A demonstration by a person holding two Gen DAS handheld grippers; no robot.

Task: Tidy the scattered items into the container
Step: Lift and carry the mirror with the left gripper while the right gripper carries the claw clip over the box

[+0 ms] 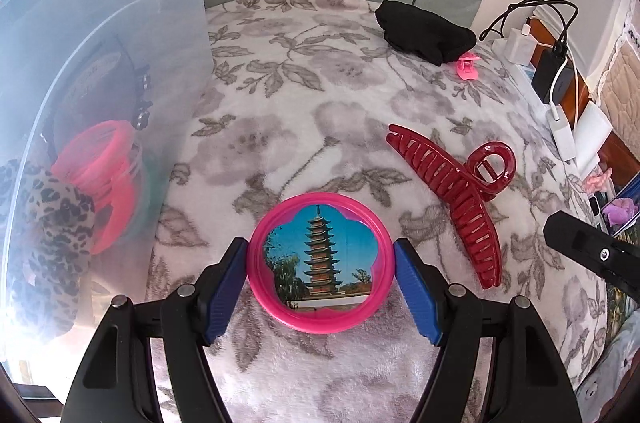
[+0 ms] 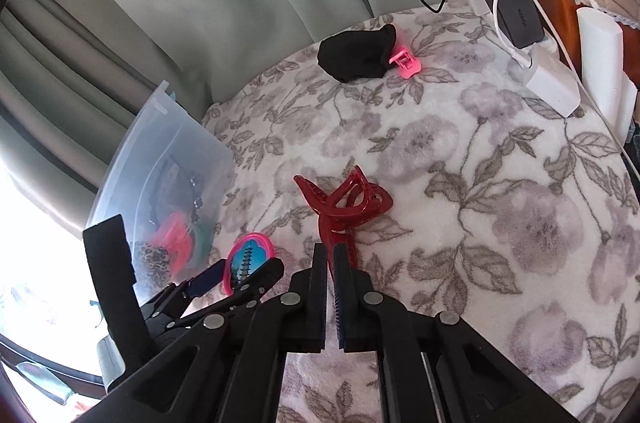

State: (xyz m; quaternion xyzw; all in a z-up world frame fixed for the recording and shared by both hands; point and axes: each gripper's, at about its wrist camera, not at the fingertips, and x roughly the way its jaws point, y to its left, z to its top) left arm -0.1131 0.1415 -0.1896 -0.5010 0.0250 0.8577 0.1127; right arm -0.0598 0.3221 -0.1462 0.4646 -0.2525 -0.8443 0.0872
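The left gripper has its blue pads spread wide on either side of a round pink mirror, whose back bears a picture of a many-tiered pagoda; the pads sit right at the rim, and whether they press it cannot be told. The mirror lies on a floral blanket. At ten o'clock from it stands the clear plastic container, already holding a leopard-print scrunchie, pink bands and some dark items.

At two o'clock from the mirror lies a dark red claw clip. In the right wrist view the right gripper has its fingers nearly together with only a slim gap, and the tail of the claw clip runs into that gap; a firm hold cannot be confirmed.

Far off at one o'clock rest a black cloth and, touching it, a small pink clip. Beyond them a black charger reads "UGREEN", beside white adapters and cables.
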